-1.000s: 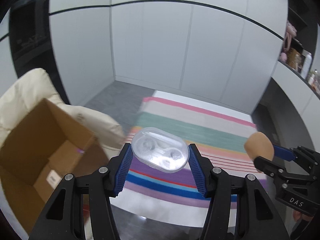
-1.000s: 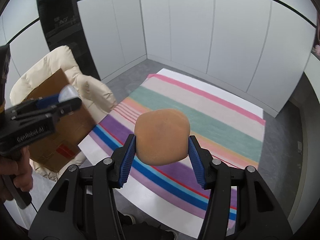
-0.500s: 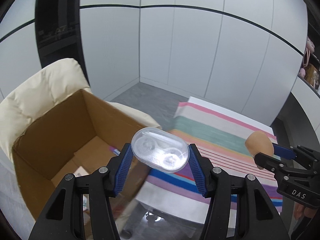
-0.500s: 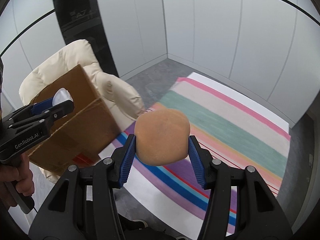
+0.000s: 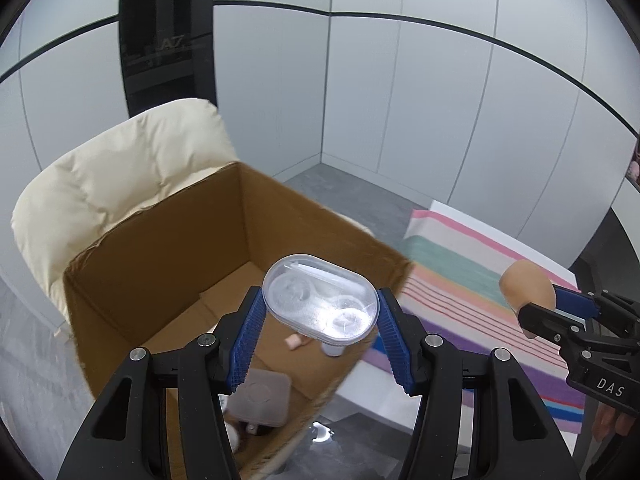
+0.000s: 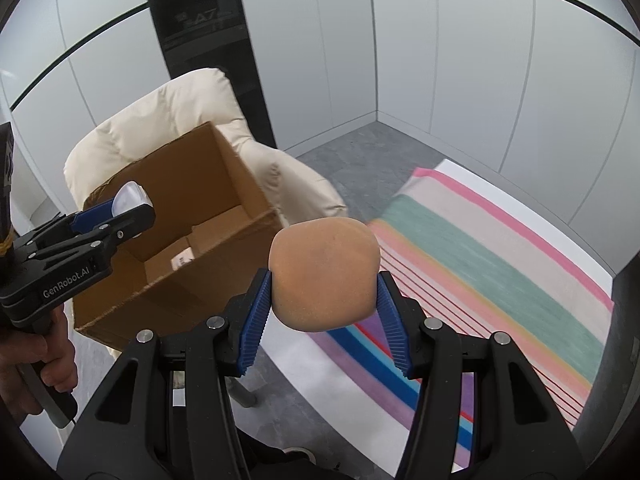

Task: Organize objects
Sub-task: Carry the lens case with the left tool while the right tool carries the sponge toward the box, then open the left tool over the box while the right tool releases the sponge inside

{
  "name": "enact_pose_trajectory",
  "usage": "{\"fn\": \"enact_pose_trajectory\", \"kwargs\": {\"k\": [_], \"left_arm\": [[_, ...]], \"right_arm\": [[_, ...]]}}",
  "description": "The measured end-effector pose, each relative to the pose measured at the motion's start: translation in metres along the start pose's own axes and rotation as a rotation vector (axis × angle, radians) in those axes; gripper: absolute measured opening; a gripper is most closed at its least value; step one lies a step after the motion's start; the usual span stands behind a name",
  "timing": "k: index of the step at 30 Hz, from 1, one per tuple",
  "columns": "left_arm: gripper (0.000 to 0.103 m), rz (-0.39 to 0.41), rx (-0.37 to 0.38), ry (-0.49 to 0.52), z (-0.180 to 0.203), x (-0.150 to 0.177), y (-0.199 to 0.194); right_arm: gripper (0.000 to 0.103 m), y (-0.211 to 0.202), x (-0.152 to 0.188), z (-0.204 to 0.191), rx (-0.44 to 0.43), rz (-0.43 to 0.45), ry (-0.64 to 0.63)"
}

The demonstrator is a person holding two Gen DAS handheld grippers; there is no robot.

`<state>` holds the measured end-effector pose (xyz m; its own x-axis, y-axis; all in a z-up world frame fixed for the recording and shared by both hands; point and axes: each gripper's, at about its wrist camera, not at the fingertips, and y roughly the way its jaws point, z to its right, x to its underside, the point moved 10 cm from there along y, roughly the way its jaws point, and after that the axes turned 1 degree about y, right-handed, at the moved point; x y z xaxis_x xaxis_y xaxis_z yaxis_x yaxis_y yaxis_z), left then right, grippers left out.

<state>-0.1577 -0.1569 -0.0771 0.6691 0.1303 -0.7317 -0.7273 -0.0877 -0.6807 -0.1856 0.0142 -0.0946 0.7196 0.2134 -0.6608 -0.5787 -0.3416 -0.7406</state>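
Note:
My left gripper (image 5: 320,316) is shut on a clear oval plastic case (image 5: 320,300), held over the open cardboard box (image 5: 168,248). The box rests on a cream padded chair (image 5: 120,172). Inside it lie a grey square case (image 5: 260,396), a small pink piece (image 5: 295,342) and a white bottle (image 5: 333,349). My right gripper (image 6: 324,300) is shut on a tan rounded sponge (image 6: 324,276), which hangs to the right of the box (image 6: 188,216), above the rug. In the right wrist view the left gripper (image 6: 120,210) shows over the box with the clear case (image 6: 129,198).
A striped multicoloured rug (image 6: 500,264) covers the grey floor at the right. White panelled walls (image 5: 400,100) and a dark tall cabinet (image 5: 168,40) stand behind the chair. A hand (image 6: 40,364) holds the left gripper's handle.
Both grippers have swung left toward the box. The clear case, earlier above the rug, is now over the box opening. The sponge has come close to the box's right side.

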Motion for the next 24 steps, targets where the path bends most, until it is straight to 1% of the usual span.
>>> {"fn": "enact_pose_trajectory", "kwargs": {"k": [7,13,15,16,18,19,20,22,24], "left_arm": [[0.058,-0.010,-0.042,-0.031,-0.037,0.009,-0.004],[0.058,-0.015,-0.059,-0.026,-0.063,0.015,-0.003],[0.059,-0.016,-0.080,-0.016,-0.070,0.018,-0.005],[0.062,-0.012,-0.111,-0.006,-0.077,0.019,-0.008],[0.082,0.009,-0.139,0.007,-0.085,0.019,-0.014],[0.090,0.027,-0.154,0.007,-0.089,0.018,-0.020],[0.103,0.044,-0.172,0.000,-0.095,0.017,-0.025],[0.103,0.062,-0.195,-0.018,-0.108,0.018,-0.033],[0.103,0.045,-0.205,-0.026,-0.118,0.022,-0.035]], "right_arm": [[0.055,0.013,-0.005,-0.038,-0.039,-0.011,-0.046],[0.055,0.025,-0.008,-0.077,-0.077,-0.025,-0.099],[0.055,0.029,-0.009,-0.090,-0.090,-0.028,-0.115],[0.055,0.031,-0.010,-0.096,-0.096,-0.031,-0.122],[0.055,0.034,-0.010,-0.111,-0.110,-0.035,-0.141],[0.055,0.036,-0.011,-0.116,-0.113,-0.036,-0.147],[0.055,0.037,-0.011,-0.122,-0.117,-0.038,-0.154],[0.055,0.041,-0.011,-0.133,-0.123,-0.044,-0.160],[0.055,0.046,-0.012,-0.144,-0.127,-0.049,-0.171]]}}
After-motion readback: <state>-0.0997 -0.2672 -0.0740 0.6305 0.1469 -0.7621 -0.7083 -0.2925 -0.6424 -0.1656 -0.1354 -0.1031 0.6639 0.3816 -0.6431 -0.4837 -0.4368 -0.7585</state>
